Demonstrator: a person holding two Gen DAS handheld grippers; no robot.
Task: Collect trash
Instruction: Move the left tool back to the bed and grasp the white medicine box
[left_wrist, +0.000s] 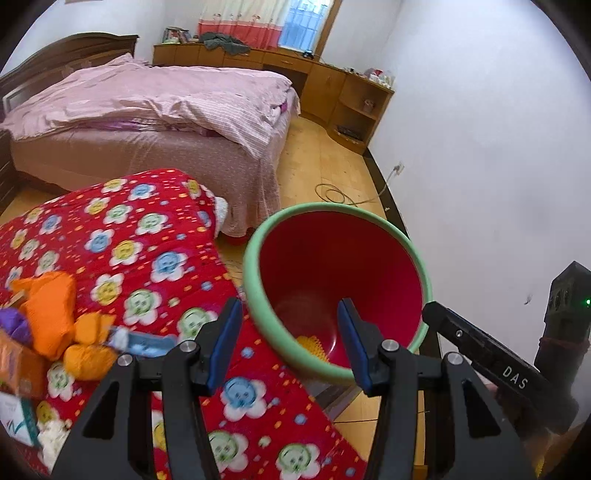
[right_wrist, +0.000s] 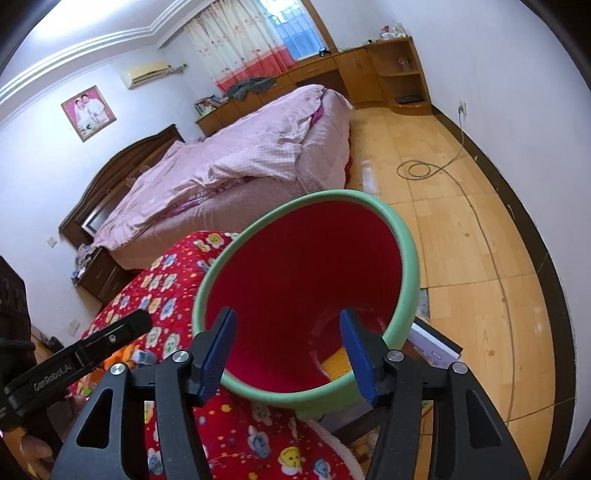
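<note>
Hovering over the red bin (left_wrist: 332, 280) with both sets of jaws apart and empty, I judge the job partly done: something yellow (left_wrist: 314, 345) already lies at the bin's bottom. My left gripper (left_wrist: 290, 332) straddles the green rim at lower centre; my right gripper (right_wrist: 288, 339) frames the bin's mouth. Left to gather is the pile of orange wrappers (left_wrist: 55, 310) and other scraps on the red flowered quilt (left_wrist: 147, 229), at the lower left of the left view, well apart from my left jaws

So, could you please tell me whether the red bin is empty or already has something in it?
Not empty: the red bin has one yellow item lying at its bottom; the rest of its inside looks bare.
</note>
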